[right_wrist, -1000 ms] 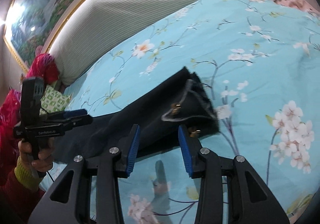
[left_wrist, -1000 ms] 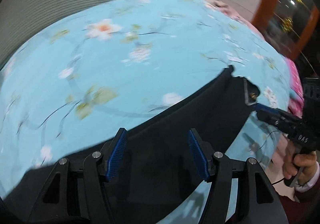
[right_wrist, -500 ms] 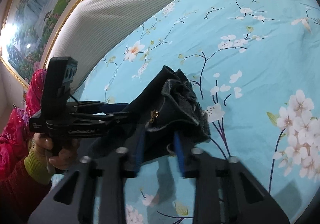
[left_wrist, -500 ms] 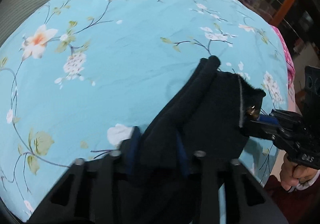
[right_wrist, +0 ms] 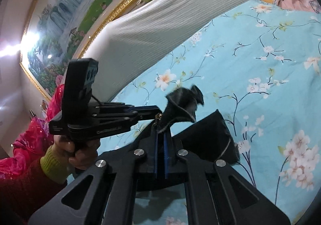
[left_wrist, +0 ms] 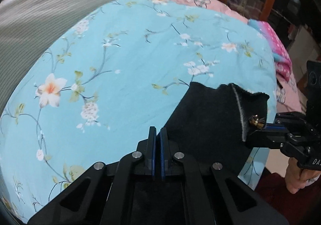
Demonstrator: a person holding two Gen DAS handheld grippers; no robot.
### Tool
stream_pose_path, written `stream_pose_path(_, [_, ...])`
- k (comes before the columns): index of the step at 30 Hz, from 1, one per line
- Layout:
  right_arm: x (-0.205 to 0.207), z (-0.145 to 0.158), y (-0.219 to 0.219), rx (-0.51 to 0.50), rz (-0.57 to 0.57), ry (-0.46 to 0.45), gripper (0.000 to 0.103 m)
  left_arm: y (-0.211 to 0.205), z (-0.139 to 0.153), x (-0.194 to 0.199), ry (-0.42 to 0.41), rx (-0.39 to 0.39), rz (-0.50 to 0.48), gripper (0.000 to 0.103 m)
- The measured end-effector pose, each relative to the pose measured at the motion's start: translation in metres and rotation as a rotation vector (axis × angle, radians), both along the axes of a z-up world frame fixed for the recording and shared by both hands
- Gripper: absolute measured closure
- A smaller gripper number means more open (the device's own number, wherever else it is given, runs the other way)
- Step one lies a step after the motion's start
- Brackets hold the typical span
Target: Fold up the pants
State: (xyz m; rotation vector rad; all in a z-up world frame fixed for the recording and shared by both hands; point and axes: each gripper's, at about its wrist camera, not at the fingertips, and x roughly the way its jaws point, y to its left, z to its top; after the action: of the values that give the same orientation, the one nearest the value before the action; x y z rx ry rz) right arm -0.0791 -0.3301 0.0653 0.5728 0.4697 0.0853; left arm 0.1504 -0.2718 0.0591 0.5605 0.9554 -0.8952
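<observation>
One pair of black pants [left_wrist: 208,124] lifted above a bed [left_wrist: 120,76] with a blue floral sheet, two tools on it: left tool [left_wrist: 158,140] pinched closed on the waist edge, right tool [right_wrist: 160,144] clamped on the waist corner by the brass button [left_wrist: 255,120]; one white bolster [right_wrist: 160,16] behind
</observation>
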Motion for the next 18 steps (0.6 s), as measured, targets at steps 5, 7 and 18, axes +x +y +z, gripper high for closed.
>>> stream_pose_path(5, [0.000,-0.030,-0.012,-0.008,-0.049,0.106,0.097,-0.016,-0.031,-0.004,0.017,0.051,-0.023,0.101])
stream_pose_path(7, [0.000,-0.045,-0.018,0.007,-0.054,0.145,0.097,-0.019,-0.038,-0.004,0.019,0.068,-0.022,0.101])
stream_pose_path(18, [-0.018,-0.059,-0.031,0.070,-0.100,0.178,0.050,-0.014,-0.041,0.010,0.081,0.060,-0.001,0.066])
